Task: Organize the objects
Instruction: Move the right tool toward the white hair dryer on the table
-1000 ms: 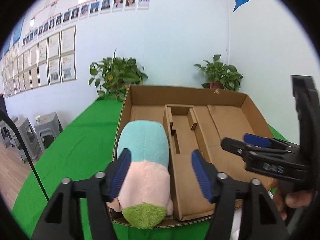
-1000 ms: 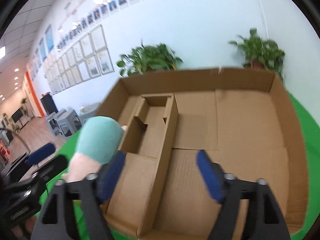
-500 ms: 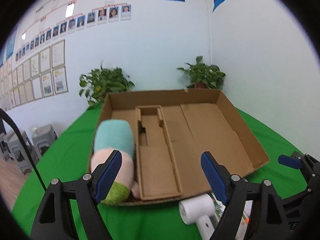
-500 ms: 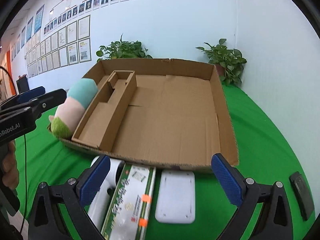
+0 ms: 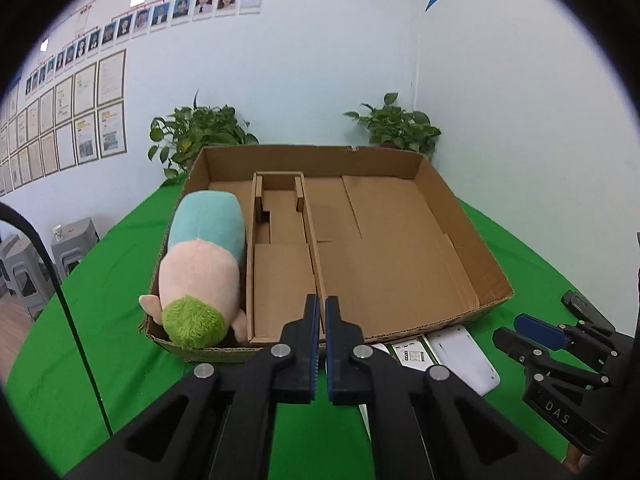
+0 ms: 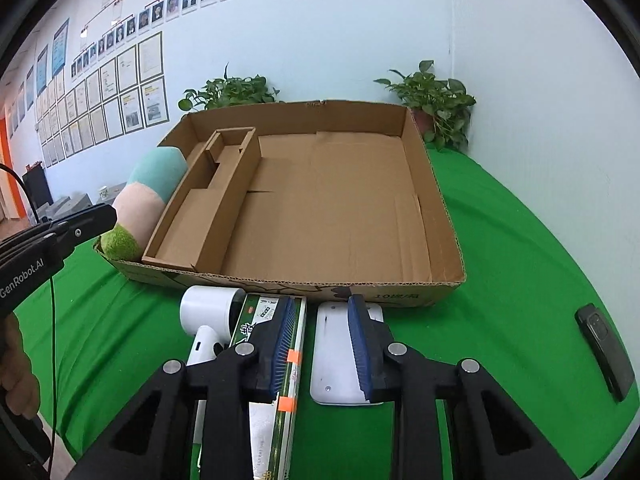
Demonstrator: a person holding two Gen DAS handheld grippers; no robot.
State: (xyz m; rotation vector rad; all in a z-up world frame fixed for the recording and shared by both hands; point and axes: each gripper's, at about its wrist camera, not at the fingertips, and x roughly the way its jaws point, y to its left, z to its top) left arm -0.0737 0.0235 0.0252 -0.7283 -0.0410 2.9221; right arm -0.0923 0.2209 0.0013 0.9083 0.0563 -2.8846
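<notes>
A shallow cardboard box lies on the green table. A plush toy in teal, pink and green lies in its left compartment. In front of the box lie a white hair dryer, a long green-and-white carton and a flat white device. My left gripper is shut and empty, above the box's front edge. My right gripper is open, low over the gap between the carton and the white device.
A black remote lies on the cloth at the right. Two potted plants stand behind the box against the wall. Grey stools stand on the floor beyond the table's left edge.
Both grippers pulled back from the box. My left gripper shut its jaws on nothing. My right gripper narrowed its jaws and came down over the items in front of the box.
</notes>
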